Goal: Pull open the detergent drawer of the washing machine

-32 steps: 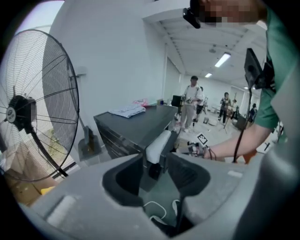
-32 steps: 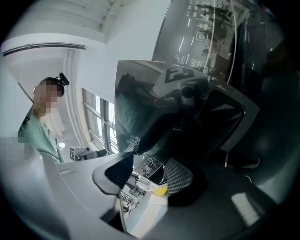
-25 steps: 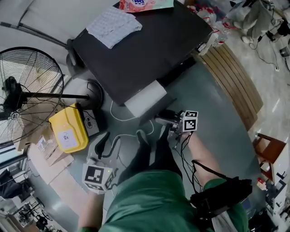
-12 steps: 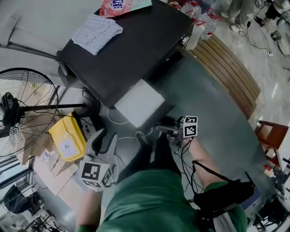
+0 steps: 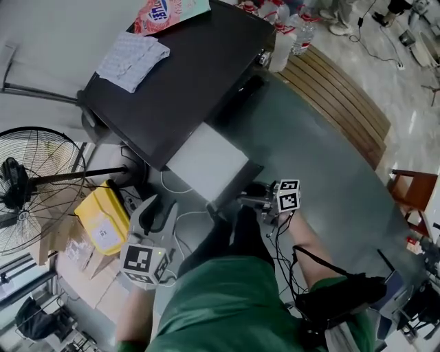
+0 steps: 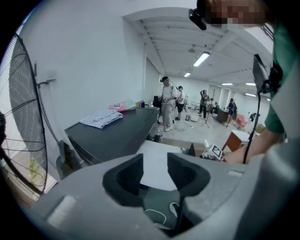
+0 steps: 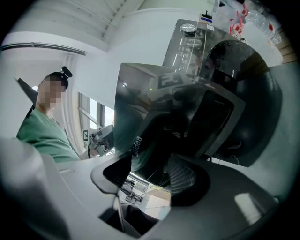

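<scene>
The black-topped washing machine (image 5: 199,75) stands ahead, and its detergent drawer (image 5: 206,161) sticks well out, pale tray uppermost. My right gripper (image 5: 242,198) is at the drawer's dark front panel (image 7: 187,112). That panel sits between the jaws, which are opening a little while still on it (image 7: 150,176). The machine's round door (image 7: 253,93) shows behind. My left gripper (image 5: 157,210) hangs open and empty to the left, low beside the person's leg. In the left gripper view (image 6: 154,171) the drawer's pale top (image 6: 157,157) lies further off between the open jaws.
A folded cloth (image 5: 134,58) and a red packet (image 5: 165,12) lie on the machine top. A standing fan (image 5: 34,185) and a yellow box (image 5: 103,216) are to the left. White cables (image 5: 185,185) lie on the floor. Wooden slats (image 5: 344,96) and bottles (image 5: 289,34) are to the right. People (image 6: 166,105) stand far off.
The drawer has slid further out of the machine as my right gripper drew back toward the person. My left gripper has shifted slightly and now points at the drawer's side.
</scene>
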### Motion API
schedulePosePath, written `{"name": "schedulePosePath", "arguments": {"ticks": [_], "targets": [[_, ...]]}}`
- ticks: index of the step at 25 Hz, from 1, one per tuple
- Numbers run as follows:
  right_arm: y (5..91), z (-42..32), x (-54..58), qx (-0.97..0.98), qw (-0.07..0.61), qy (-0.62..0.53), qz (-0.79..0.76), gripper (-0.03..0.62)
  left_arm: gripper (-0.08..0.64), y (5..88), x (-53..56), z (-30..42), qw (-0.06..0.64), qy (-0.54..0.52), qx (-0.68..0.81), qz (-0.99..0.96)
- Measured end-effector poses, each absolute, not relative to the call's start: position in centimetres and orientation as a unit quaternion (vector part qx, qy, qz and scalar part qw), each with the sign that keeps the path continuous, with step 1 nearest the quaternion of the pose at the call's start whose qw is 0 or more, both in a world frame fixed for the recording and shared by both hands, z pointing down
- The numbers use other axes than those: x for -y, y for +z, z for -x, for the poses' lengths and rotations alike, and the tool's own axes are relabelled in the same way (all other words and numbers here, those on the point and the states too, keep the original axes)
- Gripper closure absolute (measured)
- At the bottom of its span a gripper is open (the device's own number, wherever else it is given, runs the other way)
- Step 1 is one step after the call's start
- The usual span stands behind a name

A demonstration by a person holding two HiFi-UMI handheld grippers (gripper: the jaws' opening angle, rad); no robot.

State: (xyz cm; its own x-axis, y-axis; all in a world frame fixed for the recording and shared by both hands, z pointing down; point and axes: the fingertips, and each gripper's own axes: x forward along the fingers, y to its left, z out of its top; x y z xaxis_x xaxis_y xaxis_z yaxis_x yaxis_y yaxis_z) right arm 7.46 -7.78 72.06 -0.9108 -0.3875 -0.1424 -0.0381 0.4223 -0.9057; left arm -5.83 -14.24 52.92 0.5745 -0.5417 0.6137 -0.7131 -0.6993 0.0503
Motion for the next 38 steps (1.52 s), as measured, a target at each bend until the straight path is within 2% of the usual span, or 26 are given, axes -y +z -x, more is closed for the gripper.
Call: {"name": "schedulePosePath", "arguments": {"ticks": [8, 17, 18, 24, 27, 38], "targets": [[74.7, -8.2, 6.1, -0.824, 0.051, -0.524, 0.209, 0.37, 0.401, 52.3, 14.6, 5.2, 0.143, 0.276, 0.347, -0.885], [70.6, -10.8, 6.0, -0.827, -0.068, -0.449, 0.332, 0.402, 0.405, 49.9, 16.8, 6.1, 0.156, 0.223, 0.361, -0.892], [69.8, -11.2, 6.3, -0.82, -0.072, -0.445, 0.352, 0.43, 0.407, 49.5, 17.0, 6.3, 0.159, 0.215, 0.364, -0.892], [63.5, -13.0, 7.9, -0.789, -0.073, -0.406, 0.456, 0.457, 0.411, 47.8, 17.6, 7.9, 0.173, 0.183, 0.374, -0.892], [59.9, -13.8, 9.3, -0.776, -0.088, -0.37, 0.503, 0.505, 0.414, 46.6, 18.4, 9.3, 0.171, 0.167, 0.387, -0.891], [44.5, -14.1, 13.4, -0.795, -0.066, -0.19, 0.573, 0.508, 0.433, 41.1, 20.9, 11.2, 0.158, 0.095, 0.402, -0.897]]}}
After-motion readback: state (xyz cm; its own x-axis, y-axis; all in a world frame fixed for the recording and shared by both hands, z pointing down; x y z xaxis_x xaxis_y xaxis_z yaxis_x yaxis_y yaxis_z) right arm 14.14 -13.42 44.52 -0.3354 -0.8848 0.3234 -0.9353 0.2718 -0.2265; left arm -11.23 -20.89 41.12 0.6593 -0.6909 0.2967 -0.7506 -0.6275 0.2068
